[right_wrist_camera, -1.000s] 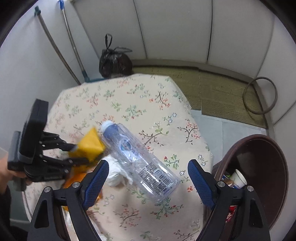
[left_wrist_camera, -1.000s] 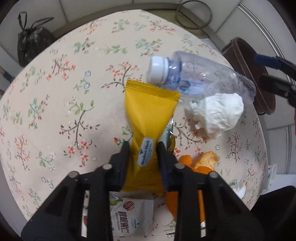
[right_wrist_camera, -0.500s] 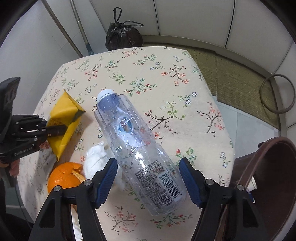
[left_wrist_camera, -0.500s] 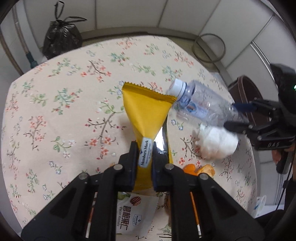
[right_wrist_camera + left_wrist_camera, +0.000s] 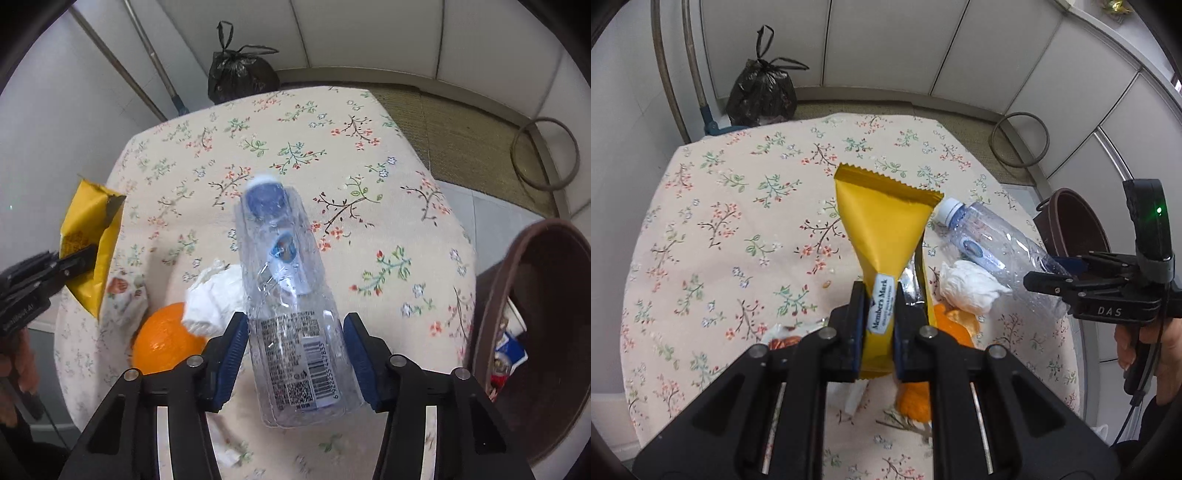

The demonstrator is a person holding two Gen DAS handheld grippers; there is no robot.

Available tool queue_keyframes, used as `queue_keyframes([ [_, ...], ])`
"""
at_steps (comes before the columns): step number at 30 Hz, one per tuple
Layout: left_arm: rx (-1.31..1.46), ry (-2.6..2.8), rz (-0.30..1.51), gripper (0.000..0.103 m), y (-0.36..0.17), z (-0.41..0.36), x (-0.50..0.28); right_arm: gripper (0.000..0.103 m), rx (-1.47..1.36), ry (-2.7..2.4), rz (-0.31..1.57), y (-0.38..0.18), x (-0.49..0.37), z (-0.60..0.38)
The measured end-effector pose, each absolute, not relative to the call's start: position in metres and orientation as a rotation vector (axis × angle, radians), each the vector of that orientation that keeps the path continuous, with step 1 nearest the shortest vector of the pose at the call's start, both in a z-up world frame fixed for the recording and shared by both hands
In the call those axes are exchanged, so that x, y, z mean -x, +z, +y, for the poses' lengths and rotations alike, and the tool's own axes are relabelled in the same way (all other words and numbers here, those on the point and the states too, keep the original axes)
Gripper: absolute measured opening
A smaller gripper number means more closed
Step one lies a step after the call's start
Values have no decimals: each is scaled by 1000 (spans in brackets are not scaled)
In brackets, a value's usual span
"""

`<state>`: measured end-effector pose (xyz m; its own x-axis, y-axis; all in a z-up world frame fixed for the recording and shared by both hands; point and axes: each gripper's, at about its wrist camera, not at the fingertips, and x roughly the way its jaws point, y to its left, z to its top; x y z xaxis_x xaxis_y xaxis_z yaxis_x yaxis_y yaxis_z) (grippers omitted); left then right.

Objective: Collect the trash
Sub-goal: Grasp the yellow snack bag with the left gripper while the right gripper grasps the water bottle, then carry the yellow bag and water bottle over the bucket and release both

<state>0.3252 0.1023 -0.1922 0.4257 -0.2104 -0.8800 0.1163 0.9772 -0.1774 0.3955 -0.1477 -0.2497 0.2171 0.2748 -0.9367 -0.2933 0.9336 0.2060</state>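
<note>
Trash on the floral table (image 5: 731, 206) is what I've got in front of me. My left gripper (image 5: 880, 325) is clamped tight on the lower end of a yellow Member's Mark snack wrapper (image 5: 882, 236), which sticks up clear of the cloth with its crimped end pointing away from me.

My right gripper (image 5: 295, 354) has just been closing in around the base of an empty clear plastic water bottle (image 5: 288, 280). The blue pads (image 5: 231, 354) sit right at the sides of the labelled end, but I can't tell if they're actually pressing on it. The bottle's white cap end points away toward the far side of the table.

Just beside the bottle there's a crumpled white tissue (image 5: 218, 299), touching it from what I can see, and next to that an orange (image 5: 166, 339) with some peel showing. A small printed snack packet (image 5: 125, 295) lies near the wrapper.

Off the table's right edge stands a brown trash bin (image 5: 532, 295) with some rubbish already inside. A tied black garbage bag (image 5: 762, 94) sits on the floor beyond the far edge.
</note>
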Motion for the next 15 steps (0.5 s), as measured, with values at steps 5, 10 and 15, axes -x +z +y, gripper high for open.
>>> queue_keyframes([
  [5,95,-201,1054,14,-165,93,-298,53,-60,398,1256,-219,-371,-157],
  [10,72,-204,991,14,-138,78,-272,53,-137,387,1225,-194,-345,-172],
  [15,69,-222,961,14,-123,64,-254,53,-190,353,1174,-168,-319,-195],
])
